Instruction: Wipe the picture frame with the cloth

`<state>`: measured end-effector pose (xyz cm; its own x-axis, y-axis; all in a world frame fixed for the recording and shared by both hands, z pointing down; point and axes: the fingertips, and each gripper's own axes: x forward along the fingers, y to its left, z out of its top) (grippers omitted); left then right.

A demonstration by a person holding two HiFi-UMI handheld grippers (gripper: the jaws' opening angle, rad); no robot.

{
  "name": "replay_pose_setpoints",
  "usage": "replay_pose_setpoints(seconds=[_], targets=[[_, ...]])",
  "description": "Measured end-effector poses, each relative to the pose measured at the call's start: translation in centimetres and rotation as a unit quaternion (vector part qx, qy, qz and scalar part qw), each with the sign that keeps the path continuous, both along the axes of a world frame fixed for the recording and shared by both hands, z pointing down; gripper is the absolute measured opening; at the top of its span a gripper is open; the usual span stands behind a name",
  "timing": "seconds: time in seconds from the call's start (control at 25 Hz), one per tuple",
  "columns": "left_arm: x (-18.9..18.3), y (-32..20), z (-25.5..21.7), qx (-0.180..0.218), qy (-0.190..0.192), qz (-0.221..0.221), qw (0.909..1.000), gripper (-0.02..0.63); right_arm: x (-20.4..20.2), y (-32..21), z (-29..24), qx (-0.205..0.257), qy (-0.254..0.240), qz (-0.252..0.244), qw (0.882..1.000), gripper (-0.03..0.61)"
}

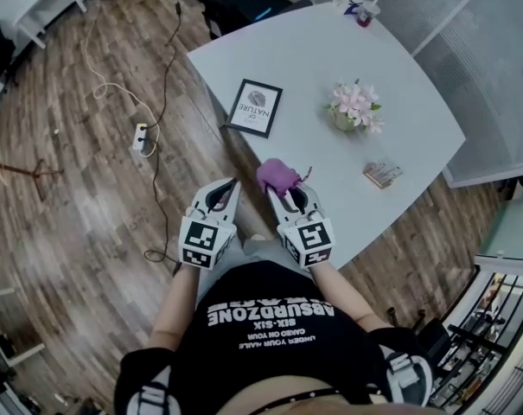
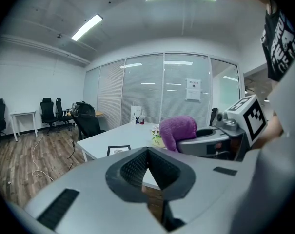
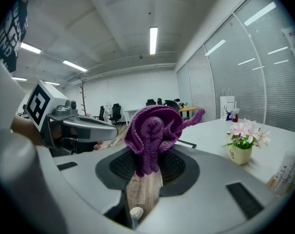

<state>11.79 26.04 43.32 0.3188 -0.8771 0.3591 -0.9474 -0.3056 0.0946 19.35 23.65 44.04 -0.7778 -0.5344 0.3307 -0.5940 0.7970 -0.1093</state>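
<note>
Two handheld tools seen from above, side by side near 6 o'clock, just off the near corner of a pale table (image 1: 330, 50). Left gripper (image 1: 231, 184): jaws pressed together at the tips, nothing between them, hovering over wood floor beside the table edge. Right gripper (image 1: 289, 192): jaws clamped on a bunched purple cloth (image 1: 278, 176), most of the knit bulging above the tips, one thin strand poking out toward 2 o'clock.

Picture frame (image 1: 255, 108) lying flat on the table near its left edge, at 11 o'clock from the cloth and well apart from it; black border round a white print, untouched. Small pot of pink flowers (image 1: 354, 107) farther right, at 2 o'clock from the cloth.

Judged stage: cloth already in the grip, wiping not yet begun, the carry to the frame in hand. Next move likely calls for reaching forward toward 11 o'clock, lowering the cloth's bulge onto the frame's face, then sweeping across it. Probably worth steadying one frame edge with the closed left jaws, since a light frame lying loose may slide under the wipe.
</note>
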Motion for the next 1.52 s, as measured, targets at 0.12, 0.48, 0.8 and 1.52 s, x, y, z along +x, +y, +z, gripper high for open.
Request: replay_pose_setpoints(seconds=[0.12, 0.48, 0.8, 1.52], targets=[[-1.3, -1.2, 0.4, -0.005, -0.001, 0.007, 1.0, 0.015, -1.4, -1.0, 0.4, -0.005, 0.004, 0.003, 1.0, 0.12], [-7.8, -5.4, 3.1, -0.045, 0.002, 0.041, 0.9982, 0.015, -7.5, -5.3, 2.8, -0.036, 0.024, 0.039, 0.998, 0.12], [-12.6, -9.6, 5.0, -0.066, -0.002, 0.096, 0.9932, 0.015, -12.9, -9.6, 5.6, -0.066, 0.051, 0.09, 0.992, 0.121], [-15.4, -14.8, 12.7, -0.138, -0.005, 0.163, 0.9768, 0.015, -16.1, -16.3, 16.1, -0.152, 0.203, 0.089, 0.963, 0.123]])
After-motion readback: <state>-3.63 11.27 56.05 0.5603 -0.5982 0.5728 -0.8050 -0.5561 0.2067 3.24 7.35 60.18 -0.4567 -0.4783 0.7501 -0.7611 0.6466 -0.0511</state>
